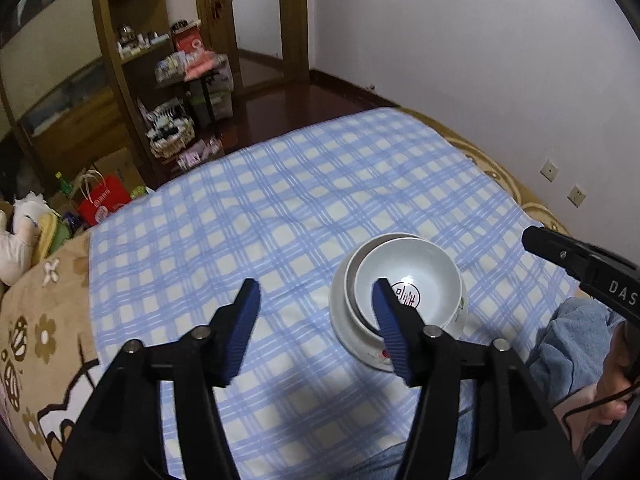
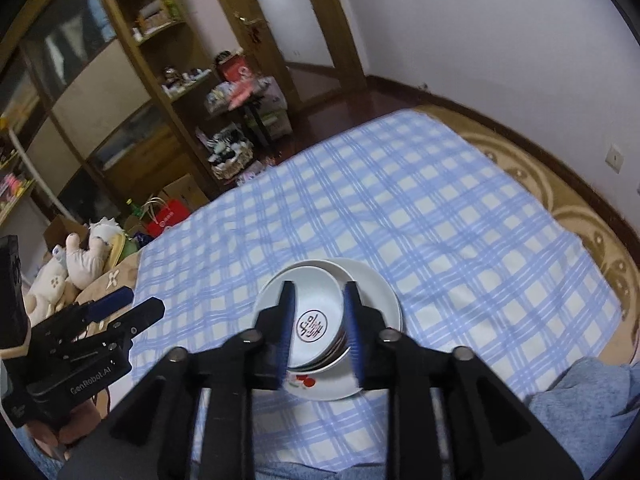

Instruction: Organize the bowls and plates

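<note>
Several white bowls sit nested on a white plate with a red print, on a blue checked cloth. The top bowl has a round dark mark inside. My left gripper is open above the cloth just left of the stack, with nothing between its blue pads. In the right wrist view my right gripper hovers over the bowls and plate. Its jaws stand narrowly apart and the pads do not press on anything. The left gripper shows at the left edge there.
The cloth covers a bed with a beige patterned blanket. Plush toys, a red bag and wooden shelves stand to the left. A white wall lies to the right. Blue fabric and a hand are at the near right.
</note>
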`<state>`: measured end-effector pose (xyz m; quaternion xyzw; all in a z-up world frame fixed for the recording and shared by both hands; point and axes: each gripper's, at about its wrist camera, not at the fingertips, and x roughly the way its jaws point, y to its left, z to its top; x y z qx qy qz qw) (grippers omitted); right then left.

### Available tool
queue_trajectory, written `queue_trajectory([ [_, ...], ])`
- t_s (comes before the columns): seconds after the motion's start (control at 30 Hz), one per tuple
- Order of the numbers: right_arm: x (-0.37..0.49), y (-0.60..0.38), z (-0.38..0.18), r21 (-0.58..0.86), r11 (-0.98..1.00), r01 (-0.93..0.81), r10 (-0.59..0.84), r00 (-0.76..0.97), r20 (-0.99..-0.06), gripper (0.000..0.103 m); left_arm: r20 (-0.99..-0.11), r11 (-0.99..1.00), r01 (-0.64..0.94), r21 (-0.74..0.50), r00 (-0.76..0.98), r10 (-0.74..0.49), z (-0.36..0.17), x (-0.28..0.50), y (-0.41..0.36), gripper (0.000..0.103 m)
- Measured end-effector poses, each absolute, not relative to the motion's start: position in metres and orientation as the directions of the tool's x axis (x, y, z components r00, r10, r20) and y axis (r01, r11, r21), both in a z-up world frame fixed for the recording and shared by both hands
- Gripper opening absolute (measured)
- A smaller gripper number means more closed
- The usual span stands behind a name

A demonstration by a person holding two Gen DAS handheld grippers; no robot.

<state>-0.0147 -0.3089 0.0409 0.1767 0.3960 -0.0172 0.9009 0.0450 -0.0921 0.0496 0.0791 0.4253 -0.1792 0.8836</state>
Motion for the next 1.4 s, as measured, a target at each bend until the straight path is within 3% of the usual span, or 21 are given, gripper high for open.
queue_trajectory([
  [0.07, -0.024, -0.303, 0.051, 0.28, 0.947, 0.155, 0.095, 0.699, -0.709, 0.045, -0.757, 0.927, 0.376, 0.013, 0.608, -0.237, 0.058, 0.033, -0.086, 0.075],
  [0.27, -0.054, -0.296, 0.07, 0.259, 0.95, 0.174, 0.043, 0.749, -0.661, 0.068, -0.664, 0.956, 0.291, 0.047, 0.724, -0.188, 0.073, 0.003, -0.059, 0.087],
  [0.5, -0.075, -0.283, 0.073, 0.211, 0.968, 0.135, 0.021, 0.795, -0.606, 0.088, -0.598, 0.962, 0.27, 0.045, 0.778, -0.191, 0.077, -0.022, -0.036, 0.093],
  [0.6, -0.083, -0.279, 0.071, 0.198, 0.971, 0.132, -0.002, 0.837, -0.547, 0.103, -0.573, 0.965, 0.253, 0.063, 0.801, -0.172, 0.074, -0.031, -0.031, 0.093],
  [0.9, -0.087, -0.267, 0.06, 0.11, 0.984, 0.137, -0.068, 0.875, -0.479, 0.103, -0.522, 0.982, 0.186, 0.038, 0.842, -0.139, 0.055, -0.035, -0.012, 0.094],
  [1.07, -0.077, -0.268, 0.047, 0.098, 0.987, 0.126, -0.057, 0.853, -0.519, 0.103, -0.494, 0.982, 0.181, 0.046, 0.859, -0.136, 0.047, -0.029, -0.007, 0.094],
  [1.4, -0.064, -0.27, 0.035, 0.081, 0.986, 0.148, -0.08, 0.829, -0.553, 0.103, -0.529, 0.978, 0.208, 0.033, 0.834, -0.159, 0.026, -0.01, -0.015, 0.094],
])
